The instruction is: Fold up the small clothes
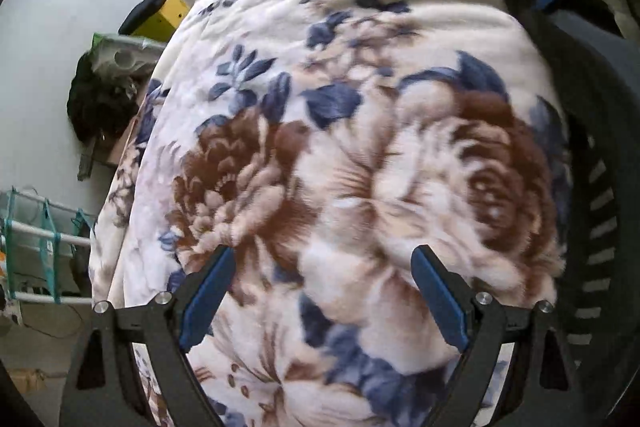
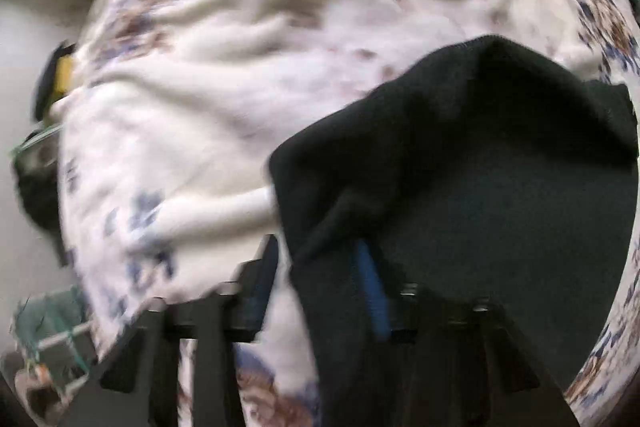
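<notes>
A dark, nearly black garment (image 2: 480, 167) hangs in front of the right wrist camera, over a floral blanket (image 2: 240, 87) on a bed. My right gripper (image 2: 320, 279) has the cloth draped between and over its blue-padded fingers; the view is blurred and the jaws stand a little apart around the fabric. In the left wrist view the same dark garment (image 1: 600, 99) shows along the right edge, with the right gripper's body above it. My left gripper (image 1: 322, 291) is open and empty, its blue pads (image 1: 208, 299) wide apart above the blanket's (image 1: 340, 147) brown flowers.
The bed's left edge drops to a pale floor (image 1: 48, 27). Beside the bed lie a yellow and black box (image 1: 160, 11), a dark pile of clothes (image 1: 100, 103) and a white drying rack with teal clips (image 1: 44, 239).
</notes>
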A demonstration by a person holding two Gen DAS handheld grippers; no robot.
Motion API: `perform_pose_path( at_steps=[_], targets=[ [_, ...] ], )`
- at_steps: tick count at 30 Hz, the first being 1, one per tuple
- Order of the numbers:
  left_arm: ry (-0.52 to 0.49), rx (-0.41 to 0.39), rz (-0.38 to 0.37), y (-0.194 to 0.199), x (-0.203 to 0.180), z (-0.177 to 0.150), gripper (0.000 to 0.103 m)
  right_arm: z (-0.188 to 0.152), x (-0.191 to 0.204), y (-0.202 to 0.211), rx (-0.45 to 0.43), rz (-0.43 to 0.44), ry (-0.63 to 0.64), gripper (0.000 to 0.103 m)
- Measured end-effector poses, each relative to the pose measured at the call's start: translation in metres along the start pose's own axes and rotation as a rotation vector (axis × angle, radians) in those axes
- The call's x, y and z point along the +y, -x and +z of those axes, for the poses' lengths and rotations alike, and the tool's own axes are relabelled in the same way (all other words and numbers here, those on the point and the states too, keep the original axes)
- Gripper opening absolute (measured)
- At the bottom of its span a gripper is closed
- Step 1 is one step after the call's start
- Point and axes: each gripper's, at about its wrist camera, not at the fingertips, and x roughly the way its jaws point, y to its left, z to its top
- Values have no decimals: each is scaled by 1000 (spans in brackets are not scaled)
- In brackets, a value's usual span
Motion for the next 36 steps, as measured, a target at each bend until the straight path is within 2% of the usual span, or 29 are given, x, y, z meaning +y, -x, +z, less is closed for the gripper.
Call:
perform_pose_path(
  at_steps=[2, 5, 7, 8, 10, 11, 13, 16, 18, 20, 21, 23, 24, 26, 29, 30, 31, 32, 33, 36],
  targets=[
    [35, 2, -18, 0, 11, 0, 89, 4, -5, 6, -47, 29, -51, 11],
    [74, 5, -50, 2, 21, 0, 89, 10, 21, 31, -186, -26, 87, 9],
    [90, 5, -59, 5, 26, -2, 89, 17, 38, 39, -225, -53, 147, 7],
    [96, 6, -63, 8, 27, -4, 89, 21, 46, 39, -229, -56, 168, 0],
    [105, 13, -94, 11, 27, -8, 89, 32, 56, 46, -282, -76, 186, 0],
    [109, 14, -115, 16, 26, -11, 89, 36, 58, 42, -264, -78, 199, 0],
    [112, 8, -189, 30, 23, -19, 89, 41, 51, 37, -160, -4, 161, 0],
    [71, -10, -317, 58, 16, -38, 89, -1, 17, 58, -67, 208, 151, 1],
    [-14, -14, -354, 78, 3, -56, 89, -32, -7, 79, -40, 270, 164, 3],
    [-84, 9, -372, 87, -13, -74, 89, -78, -40, 103, -41, 272, 195, 10],
    [-115, 42, -392, 88, -25, -85, 90, -103, -63, 113, -44, 249, 207, 16],
    [-157, 90, -394, 83, -47, -104, 89, -161, -119, 126, -45, 156, 200, 53],
    [-186, 123, -398, 76, -62, -116, 90, -183, -141, 125, -34, 111, 192, 58],
    [-238, 177, -360, 55, -90, -135, 90, -240, -198, 108, 35, -7, 150, 59],
    [-269, 252, -322, 20, -120, -154, 91, -315, -271, 50, 168, -179, 130, 59],
    [-270, 247, -312, 15, -124, -155, 98, -337, -292, 25, 205, -239, 123, 59],
    [-269, 238, -308, 13, -128, -156, 103, -352, -308, 5, 237, -254, 112, 59],
    [-264, 239, -314, 10, -131, -154, 103, -362, -320, -8, 244, -235, 89, 60],
    [-254, 249, -319, 6, -134, -153, 103, -369, -326, -11, 170, -198, 82, 62],
    [-198, 228, -314, 4, -138, -153, 103, -378, -324, -10, 96, -194, 111, 67]
  ],
)
